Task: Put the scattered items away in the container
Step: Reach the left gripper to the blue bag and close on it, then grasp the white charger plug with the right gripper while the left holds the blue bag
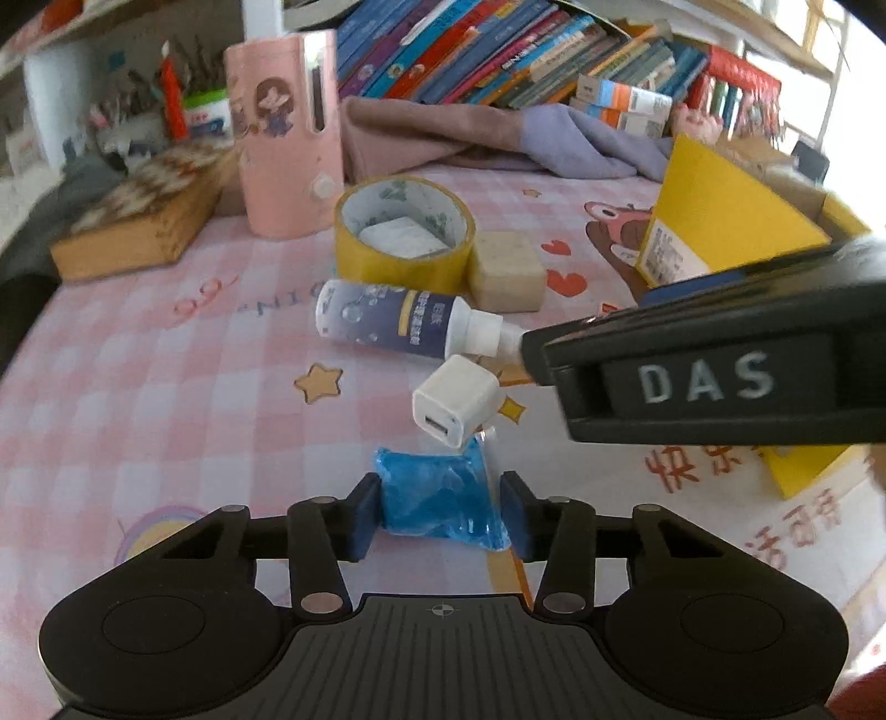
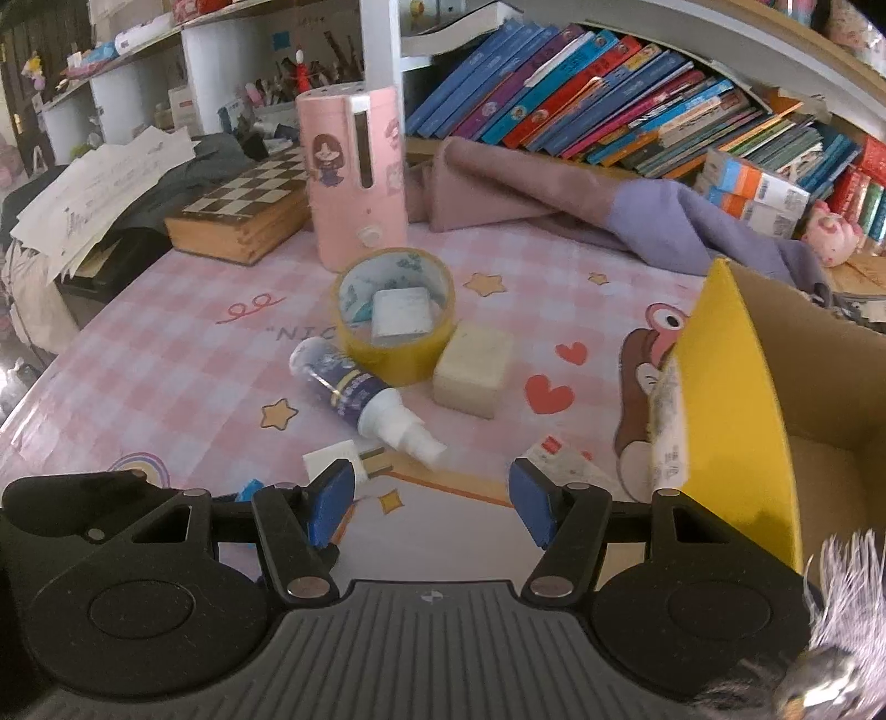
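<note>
My left gripper is shut on a blue plastic packet just above the pink checked tablecloth. A white USB charger lies just beyond it, then a spray bottle, a yellow tape roll with a white box inside, and a beige block. The yellow cardboard box stands at the right. My right gripper is open and empty over the cloth, left of the box. The charger and bottle lie ahead of it. A small white packet lies by its right finger.
A pink holder and a wooden chessboard box stand at the back left. A purple cloth and a row of books lie behind. The right gripper's body crosses the right of the left wrist view.
</note>
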Available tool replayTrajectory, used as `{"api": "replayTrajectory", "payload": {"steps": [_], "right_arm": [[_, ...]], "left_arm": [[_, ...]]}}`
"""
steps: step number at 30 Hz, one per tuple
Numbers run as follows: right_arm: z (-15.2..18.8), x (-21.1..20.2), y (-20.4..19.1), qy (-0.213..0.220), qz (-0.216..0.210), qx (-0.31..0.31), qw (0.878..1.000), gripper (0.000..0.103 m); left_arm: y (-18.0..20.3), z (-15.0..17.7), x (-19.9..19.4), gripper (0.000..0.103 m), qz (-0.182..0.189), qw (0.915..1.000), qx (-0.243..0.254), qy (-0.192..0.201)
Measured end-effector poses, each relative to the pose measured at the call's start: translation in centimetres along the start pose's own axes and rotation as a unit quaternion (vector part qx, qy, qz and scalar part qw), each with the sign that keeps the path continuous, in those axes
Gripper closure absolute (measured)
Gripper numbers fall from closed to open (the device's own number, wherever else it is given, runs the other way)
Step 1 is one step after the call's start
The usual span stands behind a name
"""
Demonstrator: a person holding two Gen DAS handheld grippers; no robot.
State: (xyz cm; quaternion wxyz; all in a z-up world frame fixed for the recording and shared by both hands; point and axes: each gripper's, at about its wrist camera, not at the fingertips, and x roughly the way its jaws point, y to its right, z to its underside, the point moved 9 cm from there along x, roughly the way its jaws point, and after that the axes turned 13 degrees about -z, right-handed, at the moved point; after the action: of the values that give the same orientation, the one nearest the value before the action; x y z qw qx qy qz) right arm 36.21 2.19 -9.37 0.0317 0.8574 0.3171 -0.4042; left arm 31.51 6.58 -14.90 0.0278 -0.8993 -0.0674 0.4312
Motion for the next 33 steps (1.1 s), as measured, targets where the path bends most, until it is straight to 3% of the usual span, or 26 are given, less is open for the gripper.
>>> {"api": "replayTrajectory", "payload": {"steps": [5, 10, 18, 23, 28, 33], "right_arm": [[-0.2, 1.4, -1.2, -0.011, -0.016, -0.016, 1.0, 0.042], [0.2, 3.5, -2.1, -0.038, -0.028, -0.023, 0.999, 0.042], [1.3, 6.2, -1.7, -0.072, -0.027, -0.007, 0.997, 0.042], [0.9, 7.0, -1.2, -0.065, -0.017, -0.009, 0.998, 0.043], [0.7, 7.0, -1.4, -0.06, -0.019, -0.024, 0.998, 0.062], [0.9, 6.5, -1.5, -0.063, -0.029, -0.02, 0.997, 0.062]], "left_arm": [[-2.2, 0.9, -1.1, 0.063, -0.025, 0.9995, -0.013, -0.011], [-5.6, 1.7, -2.6, 0.063, -0.065, 0.996, -0.06, -0.016], [-9.5, 1.3, -5.9, 0.064, -0.107, 0.9866, -0.123, 0.008], [-10.1, 1.6, -7.2, 0.064, -0.114, 0.9832, -0.142, 0.013], [-10.1, 1.5, -8.1, 0.064, -0.115, 0.982, -0.149, 0.021], [-9.8, 1.3, -8.9, 0.064, -0.117, 0.9817, -0.147, 0.031]]}}
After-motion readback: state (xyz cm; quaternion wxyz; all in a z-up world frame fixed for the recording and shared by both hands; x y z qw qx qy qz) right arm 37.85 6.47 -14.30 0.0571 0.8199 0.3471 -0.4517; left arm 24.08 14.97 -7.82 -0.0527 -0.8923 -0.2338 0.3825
